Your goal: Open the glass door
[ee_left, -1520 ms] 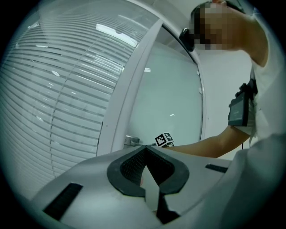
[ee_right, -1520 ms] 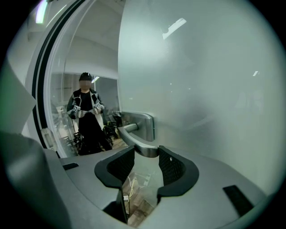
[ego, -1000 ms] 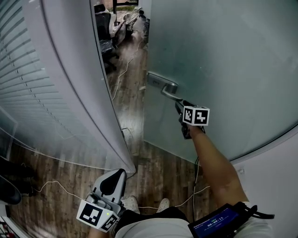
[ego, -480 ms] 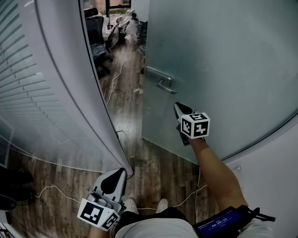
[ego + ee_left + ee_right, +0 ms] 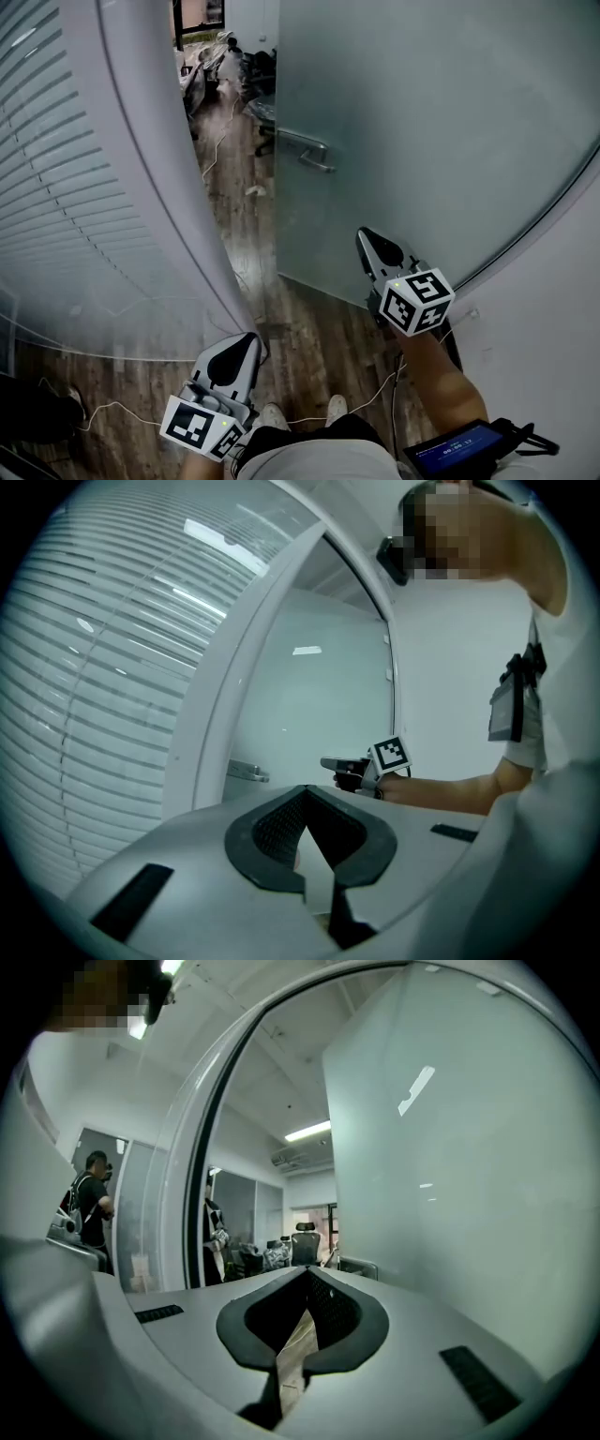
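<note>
Closed right gripper [image 5: 307, 1279], glass door [image 5: 450, 1166] ajar

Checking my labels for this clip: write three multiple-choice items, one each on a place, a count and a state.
1. Where is the door handle? A on the floor; B in a gripper's jaws; C on the glass door, clear of both grippers.
2. Grippers in the head view? A one; B two; C three.
3. The glass door is: A ajar; B shut; C missing.
Answers: C, the handle stands beyond the shut right gripper; B, the left gripper shows too; A, wooden floor shows through the gap.
</note>
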A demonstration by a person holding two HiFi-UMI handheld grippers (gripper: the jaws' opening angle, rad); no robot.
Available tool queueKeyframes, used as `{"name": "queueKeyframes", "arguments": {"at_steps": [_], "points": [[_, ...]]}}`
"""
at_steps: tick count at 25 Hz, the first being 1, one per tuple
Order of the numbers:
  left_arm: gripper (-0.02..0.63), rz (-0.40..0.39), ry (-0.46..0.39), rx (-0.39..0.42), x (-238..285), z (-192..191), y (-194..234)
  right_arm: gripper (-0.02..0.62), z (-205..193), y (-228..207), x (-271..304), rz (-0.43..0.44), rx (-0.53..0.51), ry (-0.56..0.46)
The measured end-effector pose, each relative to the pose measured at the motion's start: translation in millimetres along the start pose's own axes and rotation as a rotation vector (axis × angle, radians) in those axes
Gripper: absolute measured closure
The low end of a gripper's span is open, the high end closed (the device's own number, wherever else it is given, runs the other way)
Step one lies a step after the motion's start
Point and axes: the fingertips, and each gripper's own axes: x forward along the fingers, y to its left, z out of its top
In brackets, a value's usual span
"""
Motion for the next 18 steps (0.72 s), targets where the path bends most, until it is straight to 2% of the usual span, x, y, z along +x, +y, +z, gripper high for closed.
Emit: {"name": "queueKeyframes", "arguments": {"at_steps": [7, 12, 18], "points": [[0.612, -0.104, 0.024, 0.025, -8.0, 13.7, -5.4, 0.594, 39.4, 58.6, -90.2, -0.050, -0.021, -0.105], [0.611, -0.125, 0.016, 0.032, -10.0, 26.4, -11.3, 0.594, 43.9, 93.0, -131.7, -0.074, -0.059, -0.117], [0.611, -0.105, -0.006, 0.058, -24.2, 53.8, -32.6, 0.594, 37.6, 112.8, -169.4, -0.040, -0.043, -0.088]]}}
